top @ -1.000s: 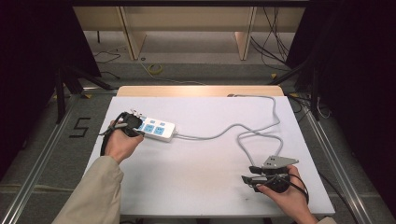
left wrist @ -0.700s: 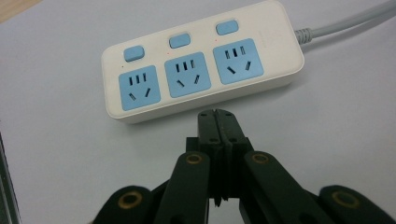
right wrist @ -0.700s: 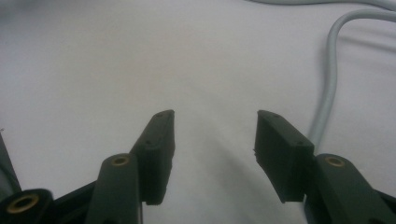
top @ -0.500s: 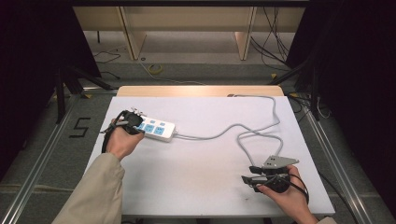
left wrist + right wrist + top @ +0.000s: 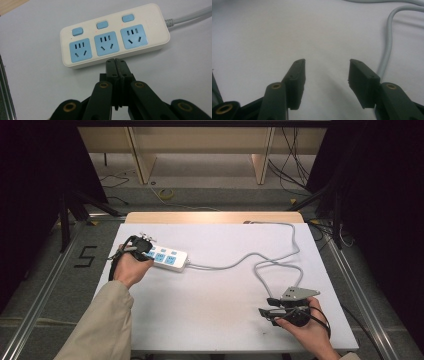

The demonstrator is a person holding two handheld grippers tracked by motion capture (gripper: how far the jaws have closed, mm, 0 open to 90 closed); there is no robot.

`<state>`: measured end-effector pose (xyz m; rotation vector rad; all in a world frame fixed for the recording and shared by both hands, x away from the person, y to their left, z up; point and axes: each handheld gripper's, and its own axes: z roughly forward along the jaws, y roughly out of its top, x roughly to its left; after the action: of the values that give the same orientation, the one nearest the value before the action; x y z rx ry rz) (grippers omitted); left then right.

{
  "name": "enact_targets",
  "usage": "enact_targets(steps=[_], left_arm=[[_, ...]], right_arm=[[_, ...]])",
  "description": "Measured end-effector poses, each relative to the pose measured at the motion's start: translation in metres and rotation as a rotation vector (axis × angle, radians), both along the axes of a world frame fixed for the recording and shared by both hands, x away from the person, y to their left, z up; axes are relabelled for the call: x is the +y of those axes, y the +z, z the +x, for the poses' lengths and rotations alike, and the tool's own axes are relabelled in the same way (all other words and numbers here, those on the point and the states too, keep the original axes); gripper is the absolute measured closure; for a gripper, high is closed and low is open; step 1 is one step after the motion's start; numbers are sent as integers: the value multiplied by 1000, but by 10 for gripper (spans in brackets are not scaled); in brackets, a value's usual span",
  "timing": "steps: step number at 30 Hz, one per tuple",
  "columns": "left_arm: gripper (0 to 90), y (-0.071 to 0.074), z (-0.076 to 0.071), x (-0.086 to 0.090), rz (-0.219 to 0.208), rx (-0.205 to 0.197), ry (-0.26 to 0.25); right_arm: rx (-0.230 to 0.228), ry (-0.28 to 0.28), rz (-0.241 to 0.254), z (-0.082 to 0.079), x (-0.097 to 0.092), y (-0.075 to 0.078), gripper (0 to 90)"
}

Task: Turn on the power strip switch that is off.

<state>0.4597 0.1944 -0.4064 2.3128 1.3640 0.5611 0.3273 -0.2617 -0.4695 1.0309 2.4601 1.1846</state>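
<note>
Power strip [image 5: 113, 35] lying flat on the white bench [image 5: 200, 310], just ahead of the left gripper [image 5: 115, 62].

The left gripper's fingers [image 5: 110, 67] are pressed together, tips near the strip's long near edge beside the middle socket; whether they touch it, I cannot tell. The strip's long axis runs crosswise to those fingers, sockets facing up, its grey cord [image 5: 235, 264] leaving the end away from the hand and looping toward the right gripper [image 5: 325, 72]. That gripper's fingers [image 5: 297, 75] stand apart above bare bench, cord just beside one.
</note>
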Motion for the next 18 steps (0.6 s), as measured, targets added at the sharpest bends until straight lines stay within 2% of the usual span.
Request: enact_targets(steps=[18], left_arm=[[900,0,15,4,16,19,15]], right_arm=[[0,2,-1,0,0,0,486]])
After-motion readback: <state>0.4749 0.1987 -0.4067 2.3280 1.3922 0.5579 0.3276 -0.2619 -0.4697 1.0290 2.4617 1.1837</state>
